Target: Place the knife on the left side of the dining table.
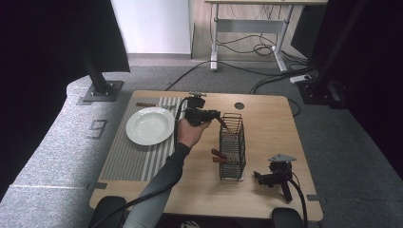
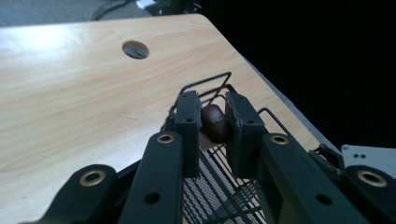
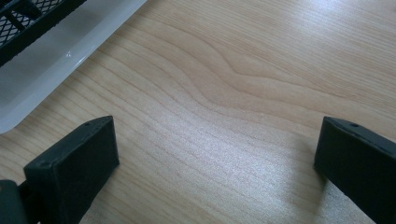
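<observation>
1. The left hand-held gripper (image 2: 215, 122) is pinching the rounded end of a brown wooden handle (image 2: 215, 122) at the far end of the black wire rack (image 1: 233, 145).
2. The rack is standing on the bench (image 1: 266, 114), right of the white plate (image 1: 149, 125).
3. The right hand-held gripper (image 3: 215, 154) is lying on the bench, jaws spread, beside the rack's white tray (image 3: 56, 65).

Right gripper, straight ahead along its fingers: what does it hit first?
The right gripper has open fingers aimed down at the bare wooden table, so the tabletop likely comes first. The wire rack on its white tray sits off to one side, seemingly outside that line.
</observation>
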A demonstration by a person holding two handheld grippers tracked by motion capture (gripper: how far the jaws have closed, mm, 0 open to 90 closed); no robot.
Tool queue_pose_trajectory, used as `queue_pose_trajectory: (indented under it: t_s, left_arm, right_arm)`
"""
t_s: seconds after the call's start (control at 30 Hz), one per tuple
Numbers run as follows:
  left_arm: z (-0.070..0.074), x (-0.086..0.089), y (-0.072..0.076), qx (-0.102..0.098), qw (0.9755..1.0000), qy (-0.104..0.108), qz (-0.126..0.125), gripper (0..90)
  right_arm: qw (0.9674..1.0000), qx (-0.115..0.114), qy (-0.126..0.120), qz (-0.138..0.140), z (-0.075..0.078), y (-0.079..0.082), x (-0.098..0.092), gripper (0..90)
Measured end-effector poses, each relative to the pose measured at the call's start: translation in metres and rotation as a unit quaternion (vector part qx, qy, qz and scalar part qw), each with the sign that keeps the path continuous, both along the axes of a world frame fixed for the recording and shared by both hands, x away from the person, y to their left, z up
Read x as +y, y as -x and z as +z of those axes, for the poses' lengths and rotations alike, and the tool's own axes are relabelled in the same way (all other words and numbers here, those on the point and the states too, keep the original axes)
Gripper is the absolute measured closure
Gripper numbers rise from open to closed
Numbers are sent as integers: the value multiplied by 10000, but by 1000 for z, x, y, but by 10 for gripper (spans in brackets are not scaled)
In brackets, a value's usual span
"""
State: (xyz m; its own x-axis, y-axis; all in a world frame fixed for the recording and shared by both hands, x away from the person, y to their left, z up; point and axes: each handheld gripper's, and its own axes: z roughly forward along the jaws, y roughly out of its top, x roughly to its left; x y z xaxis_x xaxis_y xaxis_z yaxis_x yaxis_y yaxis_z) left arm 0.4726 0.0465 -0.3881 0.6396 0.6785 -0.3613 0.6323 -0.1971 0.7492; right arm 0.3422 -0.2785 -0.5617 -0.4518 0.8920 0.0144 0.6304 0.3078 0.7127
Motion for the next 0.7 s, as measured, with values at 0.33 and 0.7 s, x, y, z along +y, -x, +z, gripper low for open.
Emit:
queue_pose_trajectory:
  t_s: [0.33, 0.7]
  left_arm:
    - [16, 6, 7, -248, 9996, 122, -77, 765]
    - [41, 24, 18, -422, 9984, 345, -158, 767]
  right_arm:
    - [10000, 6, -5, -6, 0, 0, 0, 0]
    - [10000, 5, -2, -4, 0, 0, 0, 0]
